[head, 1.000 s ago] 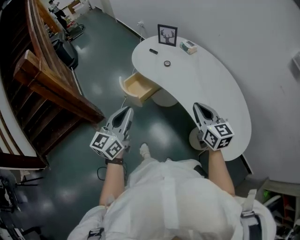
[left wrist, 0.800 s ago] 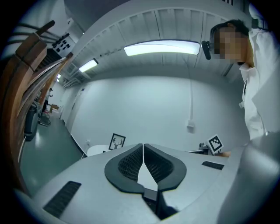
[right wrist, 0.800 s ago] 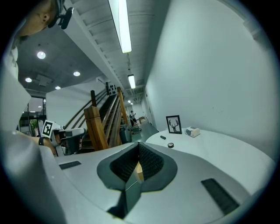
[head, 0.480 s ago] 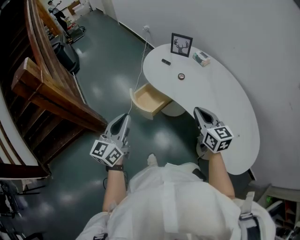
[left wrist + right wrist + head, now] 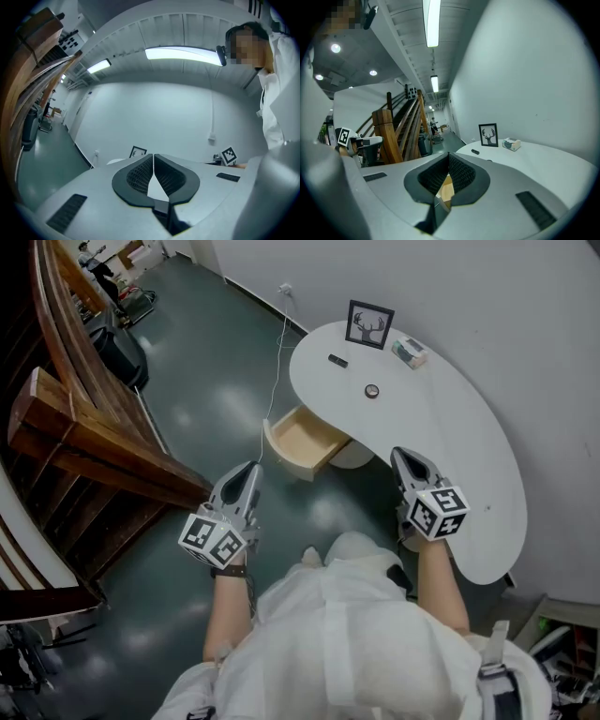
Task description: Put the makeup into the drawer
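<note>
White table [image 5: 469, 474] carried the makeup [image 5: 337, 360] at its far end, beyond the open drawer [image 5: 302, 439], and left gripper [image 5: 251, 470] and right gripper [image 5: 401, 457], both pressed together and empty, likely needed to close in and spread first.

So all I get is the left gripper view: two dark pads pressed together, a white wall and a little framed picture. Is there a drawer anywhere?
Observer: Yes. The head view shows a wooden drawer pulled open under the white table's edge; it looks empty.
Visitor: And the makeup?
Observer: Three small things lie on the table near the framed picture: a dark stick, a round pot and a small box.
Visitor: Is the other gripper holding any?
Observer: No. The right gripper has its jaws together, nothing between them.
</note>
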